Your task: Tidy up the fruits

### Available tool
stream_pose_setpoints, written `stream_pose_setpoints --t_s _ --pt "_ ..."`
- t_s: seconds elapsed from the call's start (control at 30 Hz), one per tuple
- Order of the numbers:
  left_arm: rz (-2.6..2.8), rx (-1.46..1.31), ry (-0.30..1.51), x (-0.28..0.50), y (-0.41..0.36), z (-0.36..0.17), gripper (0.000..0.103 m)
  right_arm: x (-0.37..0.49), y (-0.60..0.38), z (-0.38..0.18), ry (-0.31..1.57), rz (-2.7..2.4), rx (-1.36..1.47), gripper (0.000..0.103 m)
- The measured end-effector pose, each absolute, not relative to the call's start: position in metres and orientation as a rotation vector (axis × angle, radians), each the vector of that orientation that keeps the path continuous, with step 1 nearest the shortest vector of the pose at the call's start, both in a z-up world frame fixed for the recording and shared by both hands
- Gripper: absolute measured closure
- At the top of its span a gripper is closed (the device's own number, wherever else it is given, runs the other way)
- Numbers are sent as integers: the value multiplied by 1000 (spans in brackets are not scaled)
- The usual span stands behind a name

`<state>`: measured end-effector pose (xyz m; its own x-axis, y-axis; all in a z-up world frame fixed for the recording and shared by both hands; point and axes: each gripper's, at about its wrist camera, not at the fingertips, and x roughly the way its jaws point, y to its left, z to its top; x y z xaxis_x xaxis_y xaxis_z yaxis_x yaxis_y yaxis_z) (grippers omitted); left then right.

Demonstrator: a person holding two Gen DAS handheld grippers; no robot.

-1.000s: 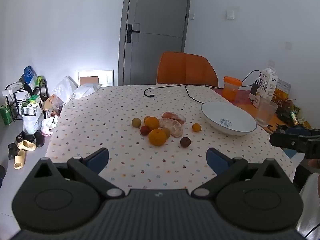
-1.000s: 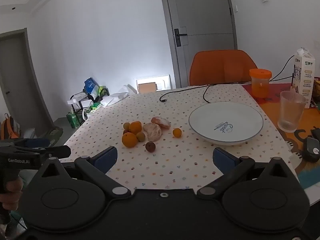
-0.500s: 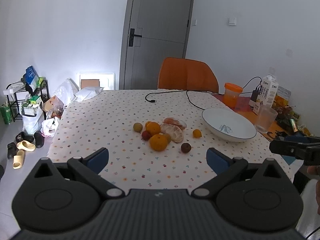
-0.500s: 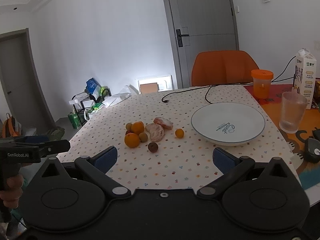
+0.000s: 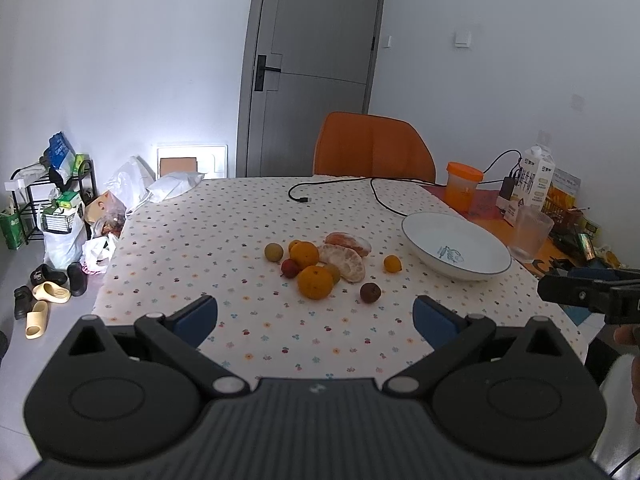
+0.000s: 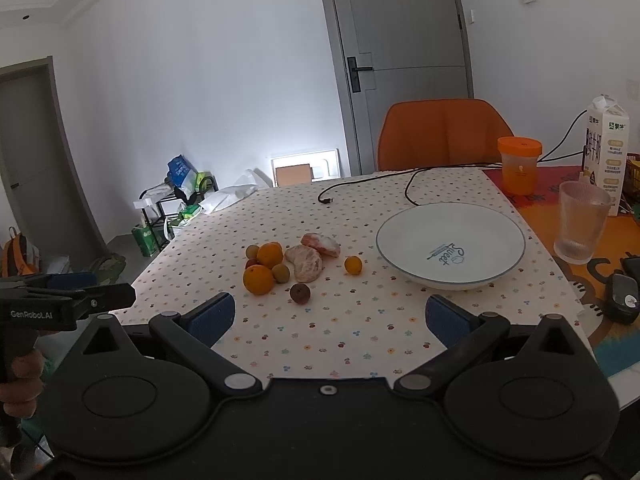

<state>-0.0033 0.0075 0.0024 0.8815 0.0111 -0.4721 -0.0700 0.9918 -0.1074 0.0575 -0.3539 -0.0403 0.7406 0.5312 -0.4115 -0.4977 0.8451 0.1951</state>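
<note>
Both the left gripper [image 5: 315, 312] and right gripper [image 6: 327, 316] hold their jaws apart and empty, low in frame. The dark-red round fruit [image 6: 300, 293], nearest at frame centre, should be taken first and carried to the white ceramic plate [image 6: 480, 280] at right, since it stands clear of the fruit cluster.

I count on the table: three oranges [image 6: 258, 279], two peeled segments [image 6: 305, 263], two yellowish small fruits [image 6: 281, 272], two dark reddish ones [image 6: 300, 293], one small kumquat [image 6: 353, 265], one plate [image 6: 404, 228].

"Sweet" is written in script inside the plate [image 6: 450, 254]. "GenRobot.AI" is printed on the left tool [image 6: 64, 306]. The milk carton's [image 6: 606, 152] print is unreadable.
</note>
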Motion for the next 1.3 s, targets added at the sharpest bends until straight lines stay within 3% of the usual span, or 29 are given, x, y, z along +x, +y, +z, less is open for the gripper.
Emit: stream_pose_setpoints --t_s 1.3 --pt "37 -119 517 9 9 -2 0 69 -361 -51 484 555 97 0"
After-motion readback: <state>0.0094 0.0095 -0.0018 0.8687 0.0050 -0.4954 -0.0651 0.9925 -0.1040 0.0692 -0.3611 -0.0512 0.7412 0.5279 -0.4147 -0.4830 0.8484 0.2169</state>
